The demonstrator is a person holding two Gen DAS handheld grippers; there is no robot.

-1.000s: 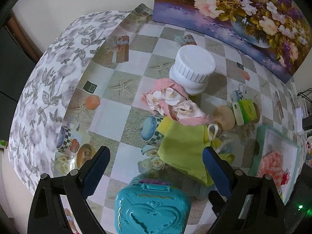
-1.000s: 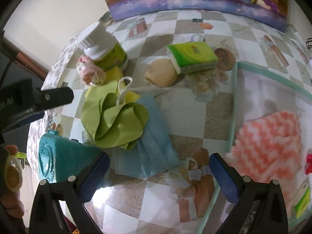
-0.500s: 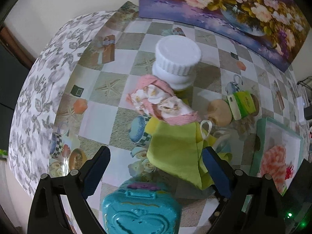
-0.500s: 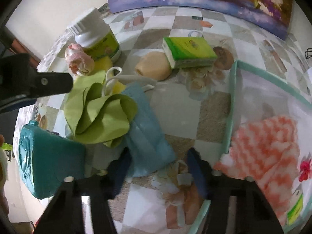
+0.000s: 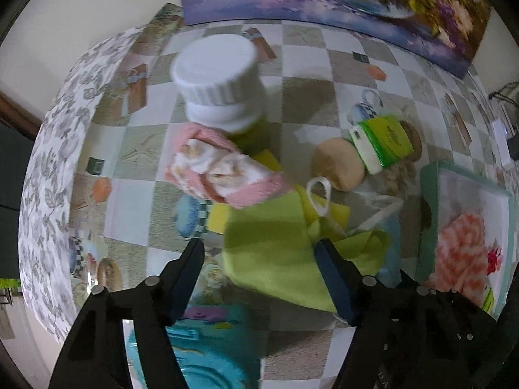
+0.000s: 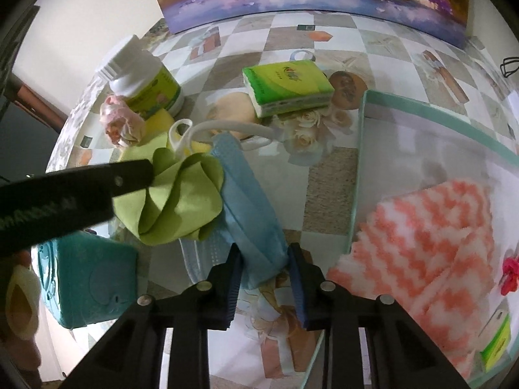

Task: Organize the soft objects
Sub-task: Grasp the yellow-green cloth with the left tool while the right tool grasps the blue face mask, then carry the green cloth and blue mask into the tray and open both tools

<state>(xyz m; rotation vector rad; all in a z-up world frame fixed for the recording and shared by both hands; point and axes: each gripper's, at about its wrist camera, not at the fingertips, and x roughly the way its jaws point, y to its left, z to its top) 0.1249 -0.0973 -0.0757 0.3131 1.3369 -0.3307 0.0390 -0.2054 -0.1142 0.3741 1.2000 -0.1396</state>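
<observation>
— Two grippers at work; what does each have?
— The right gripper [image 6: 265, 267] is closing its jaws on the lower end of a pleated blue face mask [image 6: 251, 214], which sits between the pads and seems already pinched; the left gripper [image 5: 259, 259] is closing too, jaws still apart over a crumpled lime-green cloth [image 5: 275, 253], with the cloth between them but not pressed.
— Any writing to read?
— None legible; the green tissue pack [image 6: 288, 87] and the white-capped bottle [image 6: 146, 81] carry print too blurred to make out.
— Textures elsewhere?
— A fluffy coral-and-white zigzag towel [image 6: 431, 246] lies in the mint-rimmed tray [image 6: 358, 175]; a rolled pink floral cloth [image 5: 220, 168] lies beside the ribbed cap; a hard teal plastic case [image 6: 87, 278] stands near on the glossy checked tablecloth [image 6: 327, 194].
</observation>
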